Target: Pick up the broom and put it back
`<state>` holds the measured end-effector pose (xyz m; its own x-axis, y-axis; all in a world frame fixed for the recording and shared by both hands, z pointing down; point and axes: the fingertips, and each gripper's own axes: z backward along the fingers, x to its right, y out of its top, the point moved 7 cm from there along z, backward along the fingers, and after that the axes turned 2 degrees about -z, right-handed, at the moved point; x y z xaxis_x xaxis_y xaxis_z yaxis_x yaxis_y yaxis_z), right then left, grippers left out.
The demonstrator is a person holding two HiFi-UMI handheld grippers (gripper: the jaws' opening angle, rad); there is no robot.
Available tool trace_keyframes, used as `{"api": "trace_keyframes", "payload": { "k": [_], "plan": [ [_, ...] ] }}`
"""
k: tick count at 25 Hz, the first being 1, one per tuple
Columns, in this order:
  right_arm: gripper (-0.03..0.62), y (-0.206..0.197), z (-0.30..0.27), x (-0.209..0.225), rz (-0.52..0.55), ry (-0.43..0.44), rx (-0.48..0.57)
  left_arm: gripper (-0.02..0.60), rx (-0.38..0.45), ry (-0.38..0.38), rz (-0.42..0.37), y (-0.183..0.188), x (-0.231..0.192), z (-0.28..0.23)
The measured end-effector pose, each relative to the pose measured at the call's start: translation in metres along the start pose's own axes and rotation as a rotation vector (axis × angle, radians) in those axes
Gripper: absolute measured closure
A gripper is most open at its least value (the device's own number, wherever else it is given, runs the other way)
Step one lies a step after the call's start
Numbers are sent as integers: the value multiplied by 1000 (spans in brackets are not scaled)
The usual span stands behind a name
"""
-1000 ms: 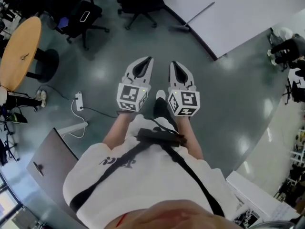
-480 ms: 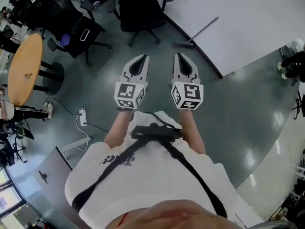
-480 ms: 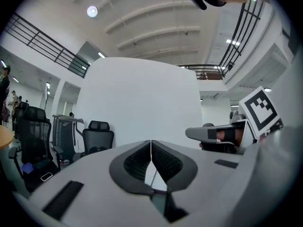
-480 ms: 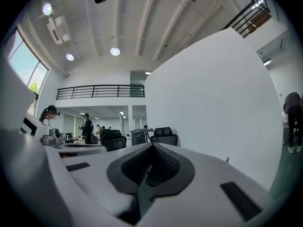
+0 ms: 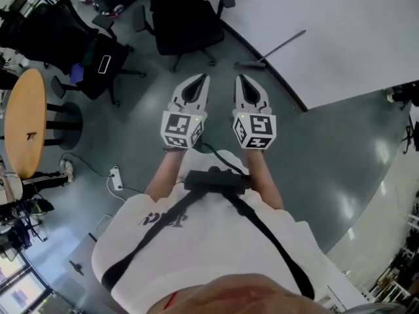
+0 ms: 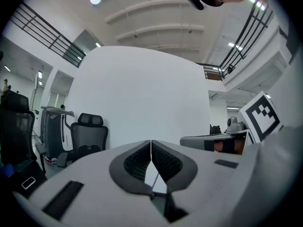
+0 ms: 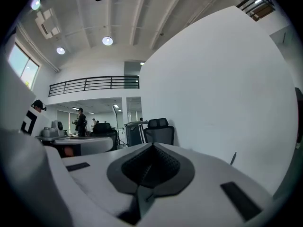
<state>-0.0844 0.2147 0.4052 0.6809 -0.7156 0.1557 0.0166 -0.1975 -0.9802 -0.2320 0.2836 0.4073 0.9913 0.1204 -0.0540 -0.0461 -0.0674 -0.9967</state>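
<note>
Both grippers are held side by side at chest height and pointed roughly level. The jaws of the left gripper (image 5: 201, 80) are pressed together on nothing, and the jaws of the right gripper (image 5: 241, 81) are likewise closed and empty. The thing to be fetched, a long, thin-handled grey broom (image 5: 281, 46) with a dark head, is found ahead and a little to the right of the jaws. It is leant against the tall, curved white wall (image 5: 347, 18), with its head set on the floor at the wall's foot. Its long axis is seen to slant up and away to the right from the head, so the handle is presented at an angle rather than upright. The right gripper is judged the nearer of the two, and in the right gripper view the handle (image 7: 233, 158) is glimpsed low at the right against the wall. A gap is yet to be closed and the jaws opened before any grip can be taken. No work surface is involved — everything rests on the glossy grey-green floor (image 5: 327, 149). Black mesh-backed office chairs (image 5: 180, 18) are grouped to the left of the wall, and a round wooden table (image 5: 23, 123) and a white power strip (image 5: 116, 175) with its cable lie further left, well apart from the broom.
</note>
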Motion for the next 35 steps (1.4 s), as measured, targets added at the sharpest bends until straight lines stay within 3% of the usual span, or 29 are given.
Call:
{"api": "trace_keyframes", "payload": {
  "k": [7, 12, 18, 22, 31, 35],
  "plan": [
    [586, 28, -127, 4, -28, -94, 16, 569, 11, -140, 9, 26, -100, -98],
    [586, 33, -158, 28, -21, -269, -3, 571, -16, -325, 38, 24, -121, -165],
    [586, 31, -147, 105, -47, -457, -24, 569, -85, -472, 54, 3, -80, -244],
    [586, 27, -148, 159, -77, -535, 0, 569, -102, -540, 43, -5, -50, -295],
    [586, 58, -155, 308, -121, -605, 75, 569, -102, -660, -9, 5, 28, -436],
    [586, 35, -162, 358, -172, -611, 42, 571, -108, -693, -16, -12, 54, -487]
  ]
}}
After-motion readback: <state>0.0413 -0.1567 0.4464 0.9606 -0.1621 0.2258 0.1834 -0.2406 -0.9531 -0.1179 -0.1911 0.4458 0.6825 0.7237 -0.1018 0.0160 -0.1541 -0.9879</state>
